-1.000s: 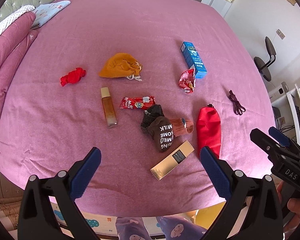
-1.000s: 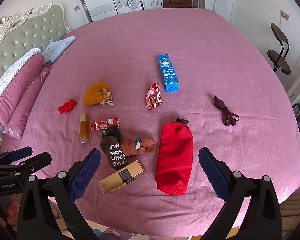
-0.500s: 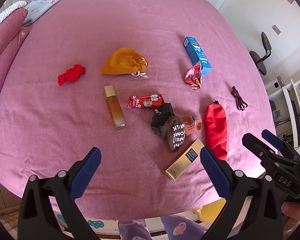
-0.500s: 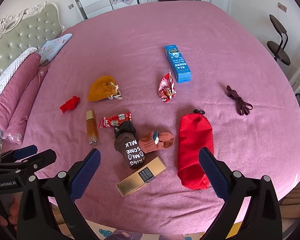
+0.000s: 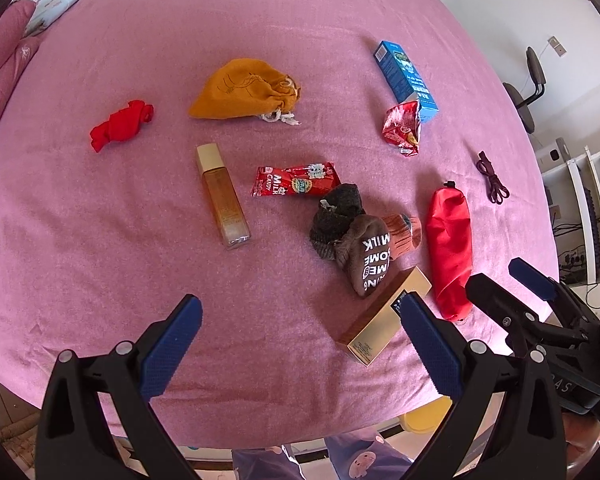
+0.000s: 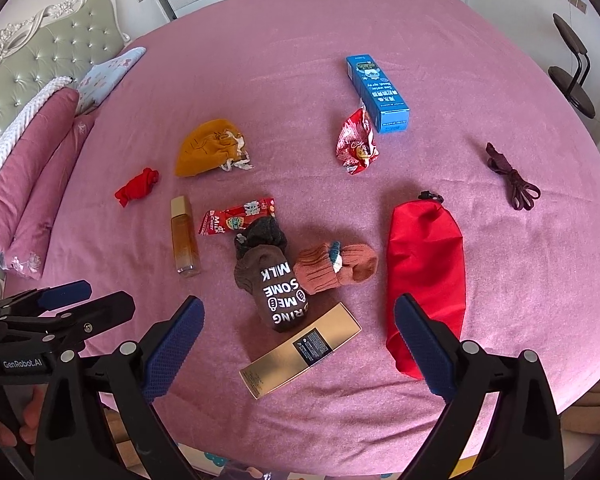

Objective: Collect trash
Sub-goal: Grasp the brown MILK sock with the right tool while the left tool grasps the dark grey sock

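On the pink bed lie a red milk-candy wrapper (image 5: pixel 296 180) (image 6: pixel 238 216), a crumpled red snack bag (image 5: pixel 402 130) (image 6: pixel 356 144), a blue carton (image 5: pixel 405 76) (image 6: pixel 378 94) and a gold box (image 5: pixel 384 318) (image 6: pixel 300 350). My left gripper (image 5: pixel 300 344) hovers open over the bed's near edge, its right finger just in front of the gold box. My right gripper (image 6: pixel 300 344) is open too, straddling the gold box from above. Neither holds anything. Each gripper shows in the other's view, at the side.
Also on the bed: an amber bottle (image 5: pixel 222 196) (image 6: pixel 185 236), brown socks (image 5: pixel 364 248) (image 6: pixel 276 280), a red pouch (image 5: pixel 448 248) (image 6: pixel 424 276), an orange drawstring bag (image 5: pixel 244 90), a red cloth (image 5: pixel 120 128), a dark cord (image 6: pixel 510 178). Pillows (image 6: pixel 32 160) lie left; a chair (image 6: pixel 572 76) stands right.
Both grippers have moved forward and lower toward the bed, so the objects look larger and nearer. Both stay open. Nothing on the bed has shifted.
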Tool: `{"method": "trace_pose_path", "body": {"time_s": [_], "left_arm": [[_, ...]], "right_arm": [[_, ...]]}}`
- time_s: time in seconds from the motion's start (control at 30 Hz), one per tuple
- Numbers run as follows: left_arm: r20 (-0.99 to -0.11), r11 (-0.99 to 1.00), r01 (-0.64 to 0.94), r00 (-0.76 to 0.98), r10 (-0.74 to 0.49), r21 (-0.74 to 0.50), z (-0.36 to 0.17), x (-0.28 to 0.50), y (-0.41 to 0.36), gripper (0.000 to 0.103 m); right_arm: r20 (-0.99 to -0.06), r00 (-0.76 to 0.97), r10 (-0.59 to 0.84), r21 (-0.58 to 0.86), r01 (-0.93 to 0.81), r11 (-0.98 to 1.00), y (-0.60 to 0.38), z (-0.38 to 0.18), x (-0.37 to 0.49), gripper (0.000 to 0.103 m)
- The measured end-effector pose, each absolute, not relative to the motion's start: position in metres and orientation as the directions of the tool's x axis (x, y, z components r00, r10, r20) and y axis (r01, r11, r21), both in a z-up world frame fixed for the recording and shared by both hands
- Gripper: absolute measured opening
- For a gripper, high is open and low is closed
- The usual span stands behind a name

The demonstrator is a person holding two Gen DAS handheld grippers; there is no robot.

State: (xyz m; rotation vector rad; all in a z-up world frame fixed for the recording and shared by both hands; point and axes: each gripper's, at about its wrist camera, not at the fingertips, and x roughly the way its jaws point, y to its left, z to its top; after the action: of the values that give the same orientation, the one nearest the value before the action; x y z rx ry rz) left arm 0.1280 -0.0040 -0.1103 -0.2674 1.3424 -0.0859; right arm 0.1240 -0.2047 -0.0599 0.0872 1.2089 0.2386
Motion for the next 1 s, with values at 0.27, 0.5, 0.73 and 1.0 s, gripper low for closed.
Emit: {"method": "trace_pose_path", "body": {"time_s": [0.27, 0.5, 0.73, 1.0], "left_arm": [[-0.949, 0.942, -0.17, 0.178, -0.26, -0.29, -0.151, 0.137, 0.015, 0.099], [-0.957, 0.942, -0.19, 0.142, -0.254, -0.278, -0.178, 0.139, 0.026, 0.099], [-0.957, 0.94, -0.193, 0.124, -0.262, -0.282, -0.194, 0.141, 0.028, 0.099], [-0.955, 0.938, -0.186, 0.116, -0.275, -0.292, -0.202, 0.151, 0.022, 0.099]], "right_arm": [[-0.931, 0.269, 0.247, 0.203, -0.182, 0.962, -0.192, -0.104, 0.132, 0.079], [-0.936, 0.223, 0.274, 0.236, -0.184, 0.954, -0.181, -0.138, 0.139, 0.071], [-0.941, 0.183, 0.284, 0.25, -0.188, 0.95, -0.168, -0.165, 0.148, 0.069], [-0.943, 0.138, 0.303, 0.283, -0.144, 0.948, -0.172, -0.182, 0.156, 0.032]]}}
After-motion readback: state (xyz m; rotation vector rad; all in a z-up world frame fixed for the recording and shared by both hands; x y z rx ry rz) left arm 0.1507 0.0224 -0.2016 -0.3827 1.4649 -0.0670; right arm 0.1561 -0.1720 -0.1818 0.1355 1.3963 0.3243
